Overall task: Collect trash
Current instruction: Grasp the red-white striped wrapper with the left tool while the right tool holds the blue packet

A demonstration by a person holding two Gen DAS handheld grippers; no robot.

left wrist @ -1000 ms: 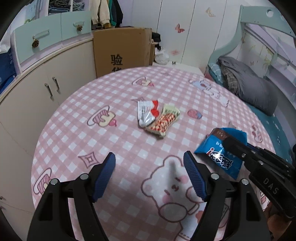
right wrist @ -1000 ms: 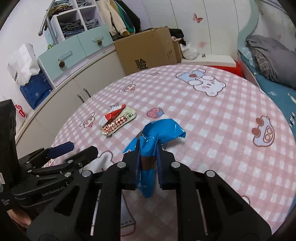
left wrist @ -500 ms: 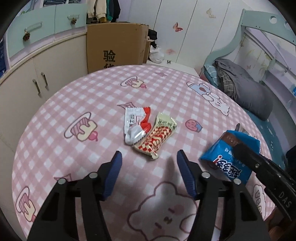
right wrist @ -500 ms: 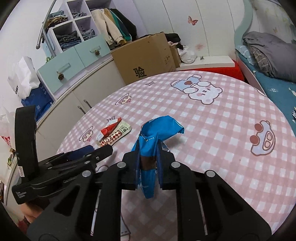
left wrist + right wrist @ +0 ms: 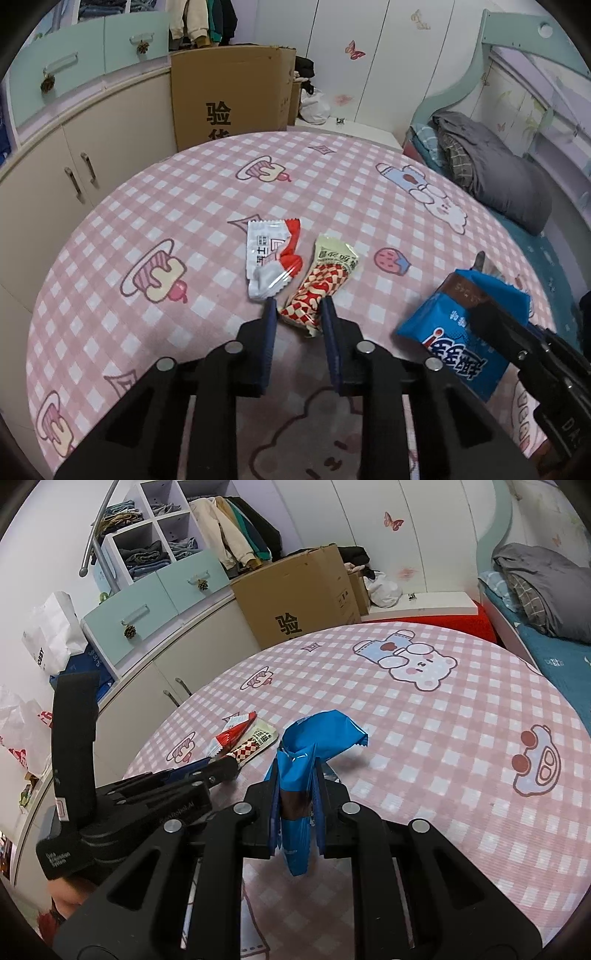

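Observation:
Two empty wrappers lie side by side on the pink checked tablecloth (image 5: 184,206): a white-and-red wrapper (image 5: 271,254) and a red-and-cream checked wrapper (image 5: 325,284). My left gripper (image 5: 297,310) is low over the cloth. Its jaws are closing, with the near end of the checked wrapper between the blue pads (image 5: 269,314); I see no firm pinch. My right gripper (image 5: 295,771) is shut on a crumpled blue snack bag (image 5: 321,734), held upright just above the table. The right wrist view also shows the left gripper (image 5: 221,766) reaching the checked wrapper (image 5: 256,740).
A cardboard box (image 5: 229,96) stands beyond the table's far edge. Cream cabinets (image 5: 74,147) with mint drawers run along the left. A bed with a grey blanket (image 5: 498,173) sits on the right. A hand (image 5: 70,890) holds the left gripper's handle.
The left gripper has moved forward to the two wrappers, and its jaws have narrowed from wide apart to closely flanking the checked wrapper's end. The right gripper kept hold of the blue bag.

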